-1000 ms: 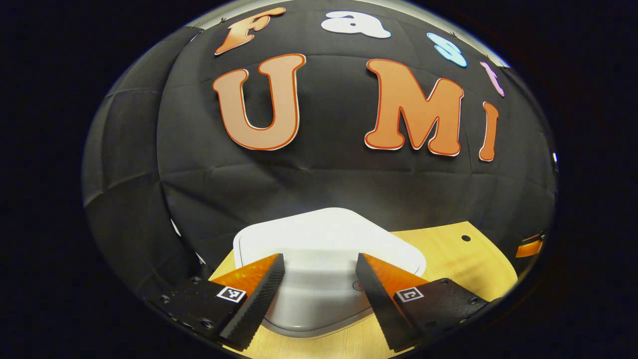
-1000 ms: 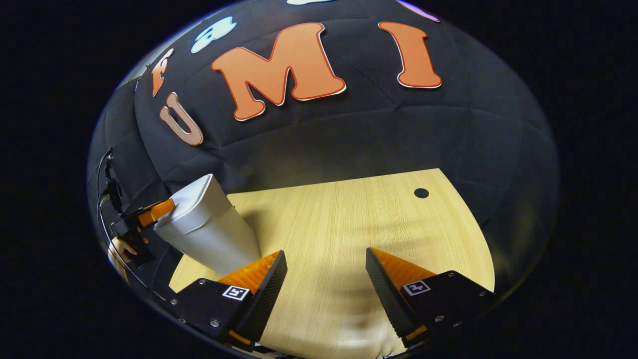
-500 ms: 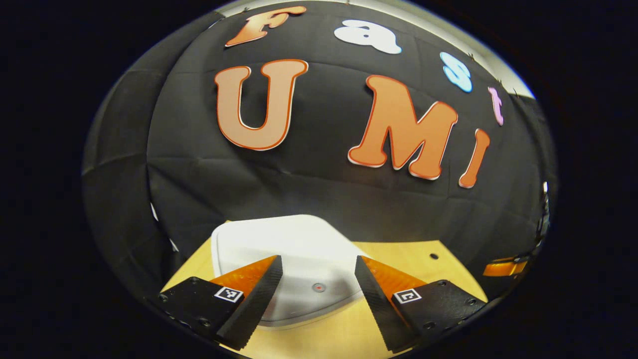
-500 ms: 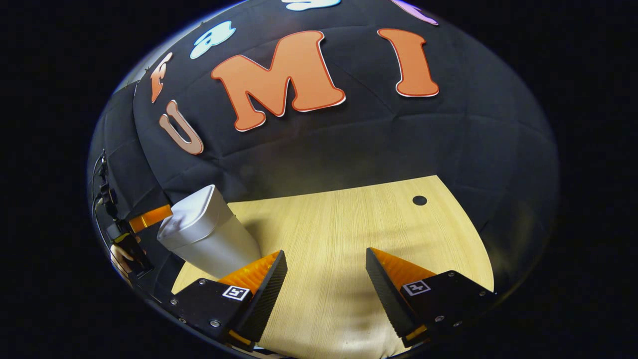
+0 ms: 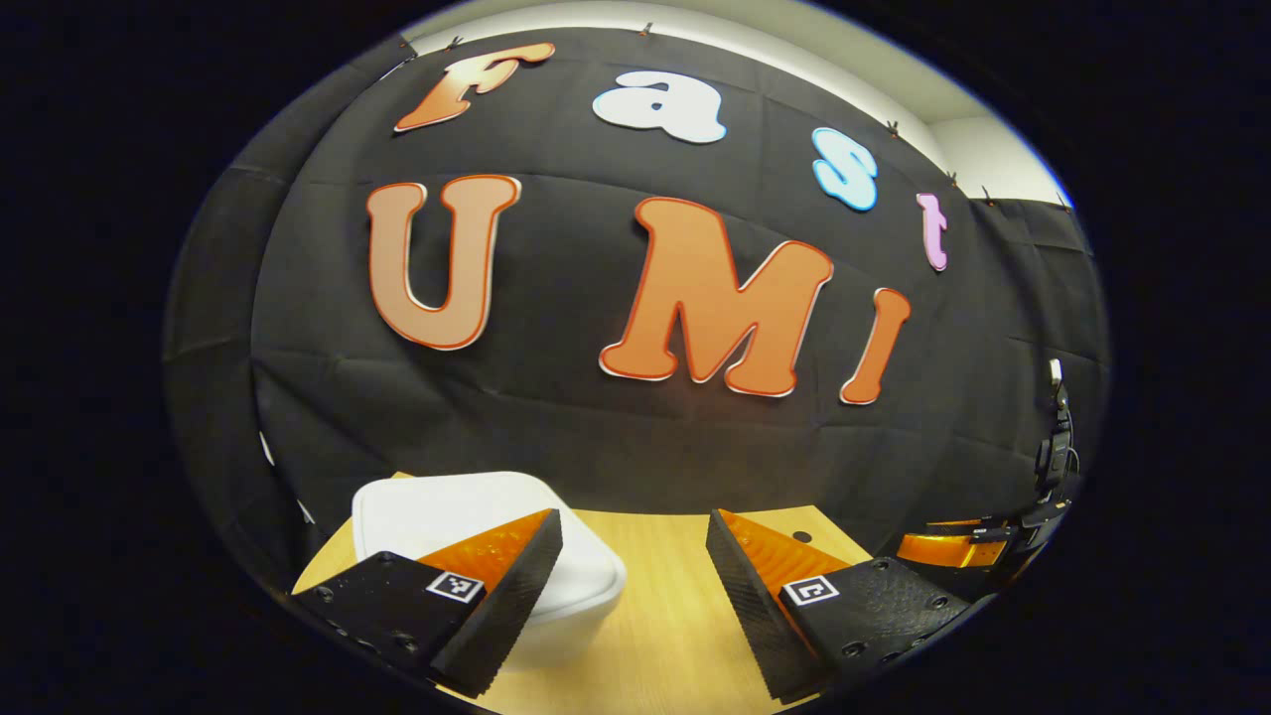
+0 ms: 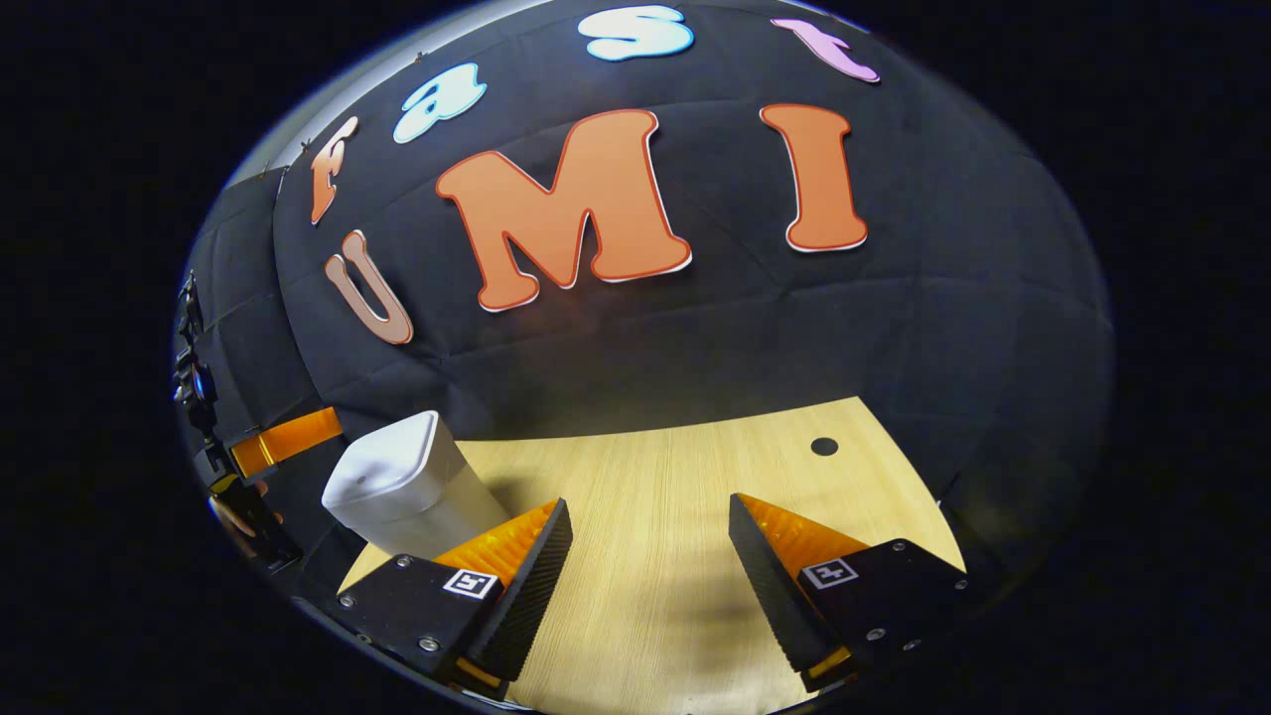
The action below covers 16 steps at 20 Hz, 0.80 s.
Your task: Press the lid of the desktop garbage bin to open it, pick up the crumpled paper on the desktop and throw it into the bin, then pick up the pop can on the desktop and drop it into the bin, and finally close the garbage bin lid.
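Note:
The white garbage bin [image 5: 467, 516] stands on the wooden desktop with its lid down, low and left of centre in the left gripper view. My left gripper [image 5: 634, 541] hangs open above and to the right of it, touching nothing. In the right gripper view the same bin [image 6: 397, 482] stands at the left, lid closed. My right gripper [image 6: 650, 526] is open over bare wood, with nothing between its fingers. The left gripper [image 6: 283, 442] also shows at the left edge of the right gripper view, apart from the bin. The right gripper [image 5: 948, 548] shows at the right edge of the left gripper view.
The wooden desktop [image 6: 675, 467] has a small dark round hole [image 6: 823, 446] near its far right edge. The black cloth wall [image 6: 695, 328] closes off the back of the desk. A hand [image 6: 233, 511] holds the left gripper at the far left.
My left gripper has lifted and drawn back from the bin lid, so the bin has dropped low and left in its view. My right gripper has tilted up slightly.

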Motion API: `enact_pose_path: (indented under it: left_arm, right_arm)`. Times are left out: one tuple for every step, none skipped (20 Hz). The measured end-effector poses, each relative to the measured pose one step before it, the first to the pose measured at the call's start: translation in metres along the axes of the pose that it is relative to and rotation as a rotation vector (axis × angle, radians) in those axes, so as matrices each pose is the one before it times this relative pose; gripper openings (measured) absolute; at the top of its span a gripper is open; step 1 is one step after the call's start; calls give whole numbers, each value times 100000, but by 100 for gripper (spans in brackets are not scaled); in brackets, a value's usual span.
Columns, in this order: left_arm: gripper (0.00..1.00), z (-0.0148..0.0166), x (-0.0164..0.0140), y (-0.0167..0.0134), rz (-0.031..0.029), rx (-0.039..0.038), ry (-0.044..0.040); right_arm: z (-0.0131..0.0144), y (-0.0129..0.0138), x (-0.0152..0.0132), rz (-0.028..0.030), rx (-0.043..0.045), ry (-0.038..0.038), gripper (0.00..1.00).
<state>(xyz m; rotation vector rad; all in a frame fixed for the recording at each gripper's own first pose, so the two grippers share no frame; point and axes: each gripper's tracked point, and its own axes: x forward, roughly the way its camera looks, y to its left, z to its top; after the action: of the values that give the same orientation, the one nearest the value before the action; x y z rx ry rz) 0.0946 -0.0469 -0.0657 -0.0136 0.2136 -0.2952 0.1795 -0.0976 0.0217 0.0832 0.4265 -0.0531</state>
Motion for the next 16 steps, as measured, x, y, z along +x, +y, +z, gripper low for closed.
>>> enact_pose_path:
  left_arm:
    - [93,15,-124,-1138,-1727,-1221,-592]
    - [92,33,-294,-979,-1521,-725,-751]
    - [94,-7,-218,-731,-538,332,-283]
    - [93,-161,-167,-355,740,1425,-306]
    - [94,80,-317,-203,979,2765,-436]
    - [93,-182,-84,-260,1078,2420,-594]
    - [93,-364,-191,-417,-37,1099,83]
    - [93,-477,-191,-580,-1012,232,250]
    - [93,-333,-120,-327,-493,-385,556]
    - [93,-368,-172,-235,-401,-598,343]
    - [93,-207,-201,-91,88,-486,442]
    - [93,-308,-179,13,397,-238,480]
    - [94,-192,-27,81,403,14,308]
    - [94,11,-108,186,740,-136,12]
    - [94,134,-102,118,365,-283,-424]
    - [93,144,-45,24,747,-136,-699]
  right_arm:
    - [459,-76,-398,-1128,-723,-2130,95]
    - [480,19,-403,-1053,-529,-2312,95]
    - [469,12,-372,-1117,-597,-2335,95]
    - [347,-14,-510,-1084,-823,-2462,95]
    - [346,-73,-344,-981,-835,-2178,95]
    - [258,46,-317,-1003,-814,-2075,95]
    - [249,54,-298,-561,-481,-1714,95]
    - [125,219,-239,-369,-481,-1540,95]
    - [408,283,-373,-329,-833,-2231,95]
    - [304,179,-308,-160,-1326,-2519,95]
    - [365,256,-299,-209,-1439,-2326,95]
    - [64,242,-244,474,-1197,-1186,95]
    - [-3,308,-167,953,-595,-291,95]
    - [-104,392,-67,998,-43,82,95]
    - [-44,152,20,377,130,130,95]
    - [-16,83,22,462,101,-122,95]
